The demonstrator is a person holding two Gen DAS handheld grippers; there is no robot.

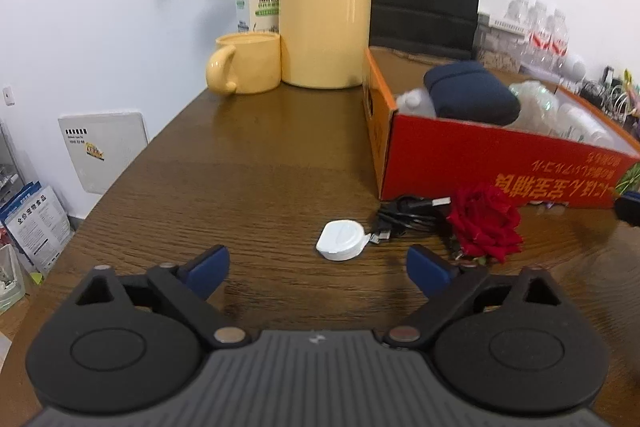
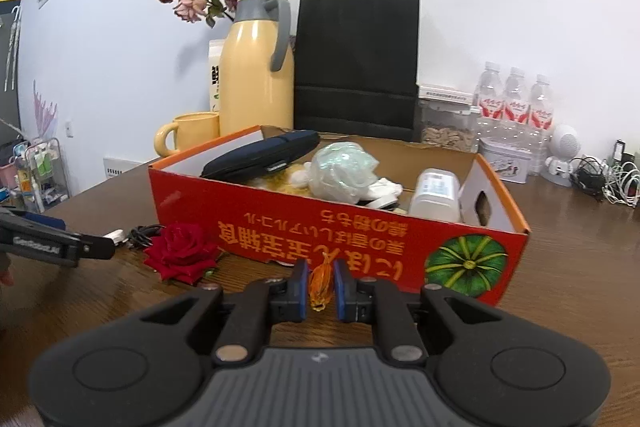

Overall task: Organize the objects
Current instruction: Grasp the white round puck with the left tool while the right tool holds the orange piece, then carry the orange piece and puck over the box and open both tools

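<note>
- Box (image 2: pixel 280 227), red-orange cardboard, sits open on the wooden table (image 1: pixel 248 163), holding a dark blue case (image 2: pixel 264 157), a crumpled plastic bag (image 2: pixel 344 169) and a white container (image 2: pixel 436 193).
- Right gripper (image 2: pixel 321 287) is clenched on a small orange thing (image 2: pixel 320 285) in front of the box wall.
- Left gripper (image 1: pixel 318 267) is spread wide, nothing between its fingers; a white round case (image 1: pixel 342 239) lies just ahead.
- Red rose (image 1: pixel 486 223) and a black cable (image 1: pixel 408 217) lie beside the box.
- Yellow thermos (image 1: pixel 326 7) and mug (image 1: pixel 248 63) stand behind.
</note>
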